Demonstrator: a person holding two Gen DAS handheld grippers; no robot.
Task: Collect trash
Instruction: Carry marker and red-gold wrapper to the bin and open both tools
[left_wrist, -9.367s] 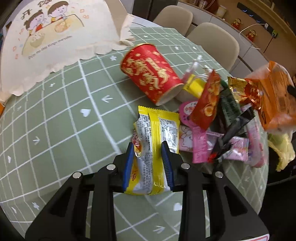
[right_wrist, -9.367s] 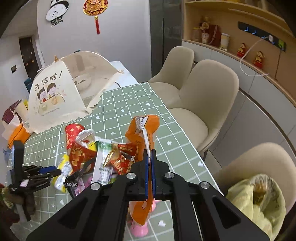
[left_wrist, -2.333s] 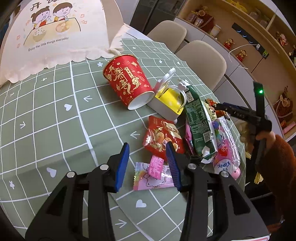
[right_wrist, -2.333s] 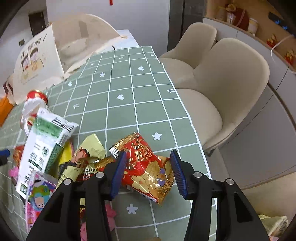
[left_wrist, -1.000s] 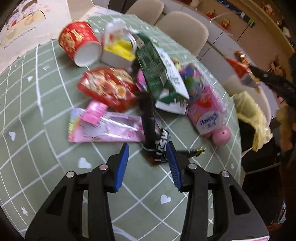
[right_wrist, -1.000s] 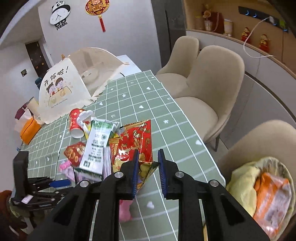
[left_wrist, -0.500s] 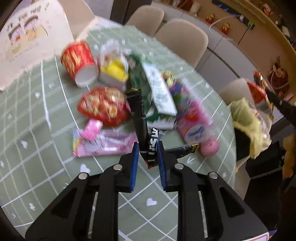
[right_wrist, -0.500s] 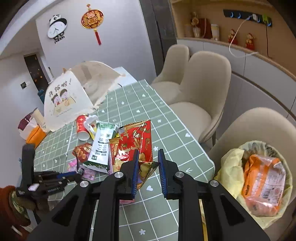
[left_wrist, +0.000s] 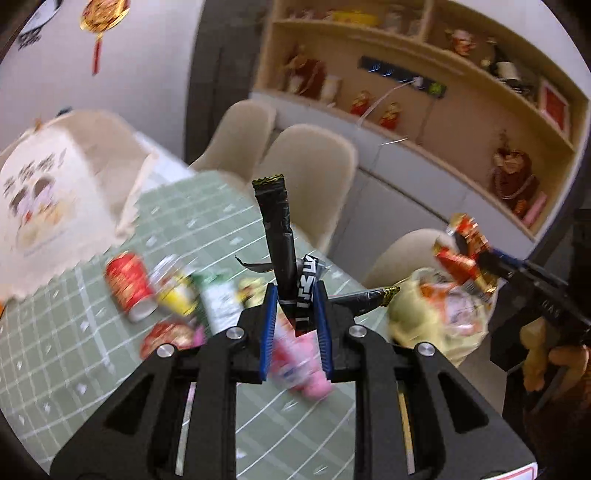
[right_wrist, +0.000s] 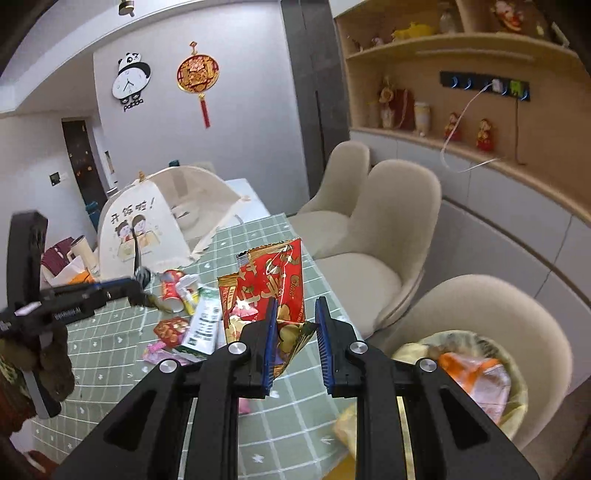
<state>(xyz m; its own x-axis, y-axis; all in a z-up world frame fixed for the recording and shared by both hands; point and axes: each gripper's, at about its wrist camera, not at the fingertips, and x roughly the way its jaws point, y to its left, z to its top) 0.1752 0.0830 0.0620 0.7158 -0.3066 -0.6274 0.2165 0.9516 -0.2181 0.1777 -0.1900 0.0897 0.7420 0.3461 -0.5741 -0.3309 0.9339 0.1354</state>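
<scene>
Trash count: left gripper is clamped on one black wrapper, right gripper pinches one red snack bag, both above the table. One red cup lies there; one bin bag beside it.

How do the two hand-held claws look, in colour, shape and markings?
Both are alike. The left claw and the right claw have black angular bodies with triangular cut-outs, silver round bolts and blue ribbed pads. Seen from the side, the left one carries a small white label and pale lettering on its black body.
</scene>
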